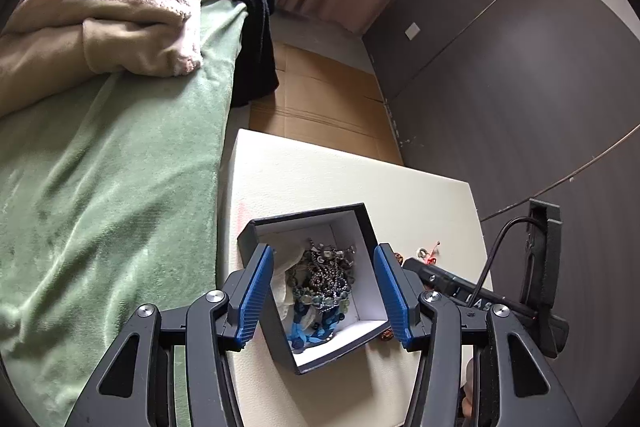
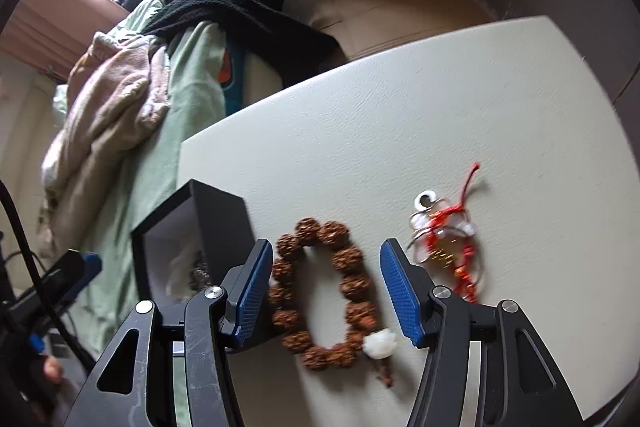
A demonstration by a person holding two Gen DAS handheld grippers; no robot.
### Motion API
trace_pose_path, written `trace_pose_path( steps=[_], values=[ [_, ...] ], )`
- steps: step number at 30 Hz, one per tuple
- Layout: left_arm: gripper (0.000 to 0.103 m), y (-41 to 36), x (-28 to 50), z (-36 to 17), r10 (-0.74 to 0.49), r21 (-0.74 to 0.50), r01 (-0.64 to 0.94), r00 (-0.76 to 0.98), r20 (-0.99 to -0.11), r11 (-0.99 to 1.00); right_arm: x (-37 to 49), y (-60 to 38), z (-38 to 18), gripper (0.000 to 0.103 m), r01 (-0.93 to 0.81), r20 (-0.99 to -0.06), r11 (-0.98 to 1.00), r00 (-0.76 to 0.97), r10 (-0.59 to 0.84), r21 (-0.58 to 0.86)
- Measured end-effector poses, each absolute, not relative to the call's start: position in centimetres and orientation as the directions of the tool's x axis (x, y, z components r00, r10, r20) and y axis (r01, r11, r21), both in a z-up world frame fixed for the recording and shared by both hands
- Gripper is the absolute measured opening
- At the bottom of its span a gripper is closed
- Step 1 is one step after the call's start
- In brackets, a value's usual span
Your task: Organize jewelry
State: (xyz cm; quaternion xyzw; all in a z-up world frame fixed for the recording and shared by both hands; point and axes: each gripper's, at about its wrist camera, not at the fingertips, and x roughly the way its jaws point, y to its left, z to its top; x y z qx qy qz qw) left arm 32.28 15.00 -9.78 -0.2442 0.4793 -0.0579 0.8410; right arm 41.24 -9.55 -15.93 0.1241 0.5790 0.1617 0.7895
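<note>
Left wrist view shows the box on the tabletop already holding tangled necklaces, the left tool open above it, while the open right tool straddles the bracelet beside the box, red charm beyond, both left.
</note>
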Motion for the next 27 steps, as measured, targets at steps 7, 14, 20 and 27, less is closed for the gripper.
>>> trace_pose_path(
  steps=[7, 14, 20, 27],
  values=[
    [0.054, 14.9, 32.1, -9.3, -0.333, -0.469, -0.136, 0.537, -0.775, 0.873, 40.8, -7.9, -18.2, 0.02, -0.169, -0.943, 0.961, 0.214, 0.254, 0.221],
    [0.054, 15.3, 31.6, -8.9, -0.324, -0.47, -0.149, 0.546, -0.772, 0.87, 40.2, -11.0, -14.0, 0.02, -0.12, -0.857, 0.916, 0.323, 0.401, 0.383],
    [0.054, 15.7, 31.2, -8.7, -0.316, -0.469, -0.158, 0.553, -0.771, 0.869, 37.9, -11.2, -8.7, 0.02, -0.23, -0.726, 0.851, 0.447, 0.523, 0.472],
    [0.054, 16.2, 31.0, -8.8, -0.307, -0.465, -0.168, 0.554, -0.774, 0.869, 36.6, -9.7, -6.1, 0.02, -0.342, -0.586, 0.739, 0.455, 0.67, 0.58]
  ],
)
